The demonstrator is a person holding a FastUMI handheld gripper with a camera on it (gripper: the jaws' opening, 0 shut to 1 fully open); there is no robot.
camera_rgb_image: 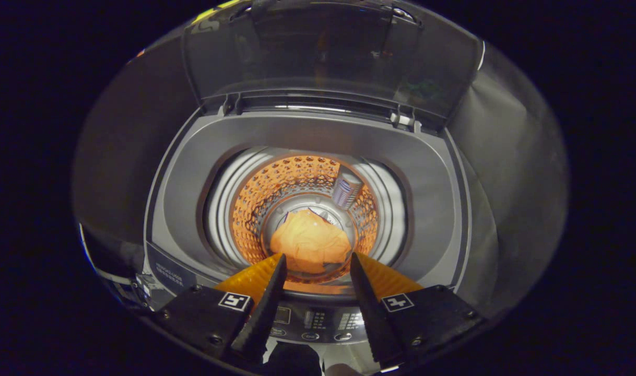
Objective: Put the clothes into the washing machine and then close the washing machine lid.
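- I see the washing machine (307,130) in plain grey, its raised lid (328,52) smoky and see-through
- The drum (255,209) wall glows orange, patterned all over with small holes
- The clothes (310,243) at the drum's bottom are pale orange-yellow
- My gripper (317,261) has open fingers (268,282) with orange outer faces, black ribbed inner pads and black-and-white square markers on black mounts

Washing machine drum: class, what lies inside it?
An orange garment lies on the drum floor, beyond the open gripper. The floor beneath the cloth is covered.
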